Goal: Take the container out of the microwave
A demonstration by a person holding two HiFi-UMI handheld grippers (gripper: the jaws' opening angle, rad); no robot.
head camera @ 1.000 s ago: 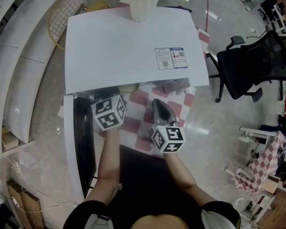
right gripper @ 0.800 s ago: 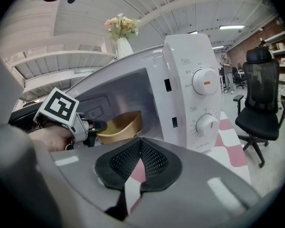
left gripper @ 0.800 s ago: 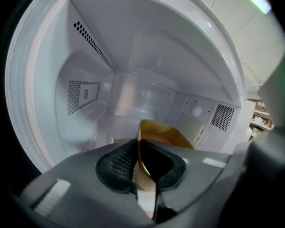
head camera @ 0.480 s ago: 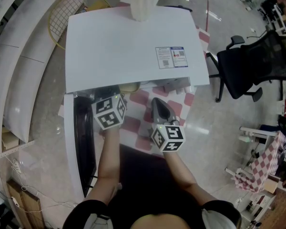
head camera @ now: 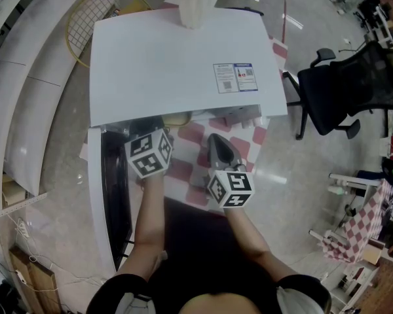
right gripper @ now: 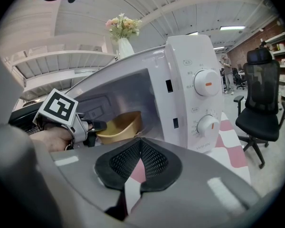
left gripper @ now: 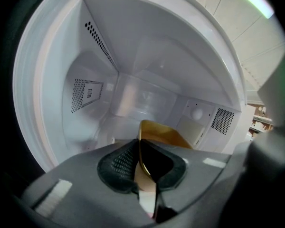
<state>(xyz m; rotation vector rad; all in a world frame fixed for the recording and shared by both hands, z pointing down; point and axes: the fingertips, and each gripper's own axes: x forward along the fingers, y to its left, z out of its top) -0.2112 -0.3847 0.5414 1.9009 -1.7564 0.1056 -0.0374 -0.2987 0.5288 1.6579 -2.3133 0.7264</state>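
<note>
Left gripper (left gripper: 138, 146) clamping yellow bowl (left gripper: 164, 136) by rim inside microwave (left gripper: 109, 56), likely readying to draw it out; right gripper (right gripper: 140, 144) hanging outside, jaws together, empty, clear of bowl's path.

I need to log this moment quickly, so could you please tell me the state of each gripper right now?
Left gripper: jaws closed on the rim of the yellow container.
Right gripper: jaws closed, holding nothing.
</note>
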